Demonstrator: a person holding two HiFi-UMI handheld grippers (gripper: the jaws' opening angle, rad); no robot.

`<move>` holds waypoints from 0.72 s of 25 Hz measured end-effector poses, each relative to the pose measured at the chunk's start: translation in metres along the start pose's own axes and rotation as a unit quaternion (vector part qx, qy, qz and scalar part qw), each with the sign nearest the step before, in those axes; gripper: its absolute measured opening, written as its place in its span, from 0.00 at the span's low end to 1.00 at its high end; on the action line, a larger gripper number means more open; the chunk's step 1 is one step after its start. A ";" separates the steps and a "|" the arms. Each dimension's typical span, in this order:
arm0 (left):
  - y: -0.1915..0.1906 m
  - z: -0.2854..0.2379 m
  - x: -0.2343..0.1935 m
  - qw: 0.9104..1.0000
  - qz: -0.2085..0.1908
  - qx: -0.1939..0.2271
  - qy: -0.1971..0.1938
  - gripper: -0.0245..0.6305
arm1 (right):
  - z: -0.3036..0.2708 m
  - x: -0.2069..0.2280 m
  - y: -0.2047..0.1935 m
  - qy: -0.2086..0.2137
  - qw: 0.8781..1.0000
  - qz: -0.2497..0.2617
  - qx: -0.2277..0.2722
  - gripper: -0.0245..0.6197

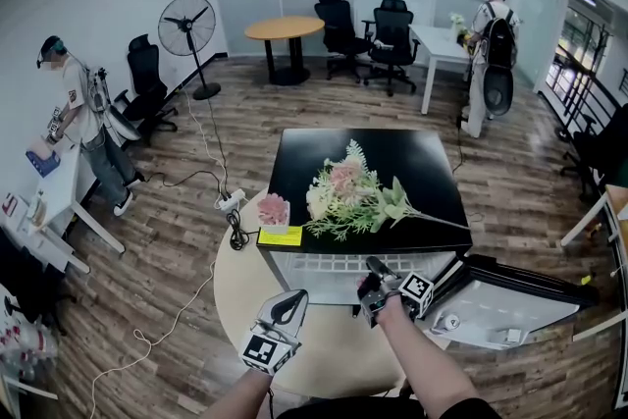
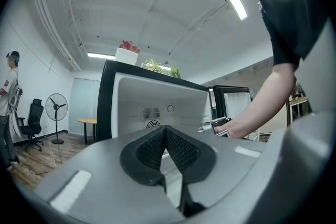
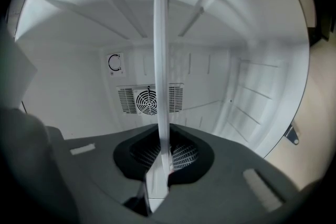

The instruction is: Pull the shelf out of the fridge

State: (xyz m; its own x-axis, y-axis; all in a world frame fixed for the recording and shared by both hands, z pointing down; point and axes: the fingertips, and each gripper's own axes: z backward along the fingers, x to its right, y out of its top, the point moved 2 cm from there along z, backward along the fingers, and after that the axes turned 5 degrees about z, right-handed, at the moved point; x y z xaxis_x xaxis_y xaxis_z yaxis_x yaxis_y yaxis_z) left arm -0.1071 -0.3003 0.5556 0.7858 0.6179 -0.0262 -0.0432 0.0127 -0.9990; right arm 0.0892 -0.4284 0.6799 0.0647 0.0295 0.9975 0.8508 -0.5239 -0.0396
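A small fridge [image 1: 422, 152] with a black top stands in the middle of the room, its door [image 1: 510, 304] swung open to the right. A bunch of flowers [image 1: 348, 196] lies across the top, with a pink thing [image 1: 274, 209] and a yellow note [image 1: 280, 235] at the near left corner.

The shelf [image 1: 339, 263], white and slatted, sits inside the open compartment with its front edge at the mouth of the fridge. The right tongs [image 1: 373, 272] reach in at the near right of that opening and are clenched on the shelf's front edge. In the right gripper view the edge [image 3: 161, 60] runs as a narrow white strip straight between the pads [image 3: 181, 153], with the round fan grille [image 3: 147, 101] on the far wall behind it.

The left tongs [image 1: 291, 301] hang near the fridge's front, to the left of the right tongs and clear of the fridge. Their pads [image 2: 149, 147] meet at the tips with nothing between them.
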 end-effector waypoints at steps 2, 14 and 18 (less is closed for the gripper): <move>0.000 0.002 0.002 1.000 0.004 -0.002 0.001 0.04 | 0.002 -0.003 -0.002 -0.008 1.000 -0.003 0.003 0.10; 0.006 0.003 0.002 1.000 0.002 0.008 -0.002 0.04 | 0.013 -0.003 -0.010 -0.010 1.000 -0.006 0.009 0.10; 0.006 0.002 0.004 1.000 0.003 0.009 -0.003 0.04 | 0.017 -0.001 -0.012 -0.007 1.000 -0.005 0.009 0.10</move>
State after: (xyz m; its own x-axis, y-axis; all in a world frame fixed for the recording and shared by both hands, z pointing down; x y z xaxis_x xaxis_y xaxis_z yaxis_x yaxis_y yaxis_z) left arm -0.1053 -0.2957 0.5501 0.7812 0.6235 -0.0322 -0.0590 0.0224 -0.9980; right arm 0.0878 -0.4073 0.6785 0.0627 0.0463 0.9970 0.8608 -0.5080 -0.0305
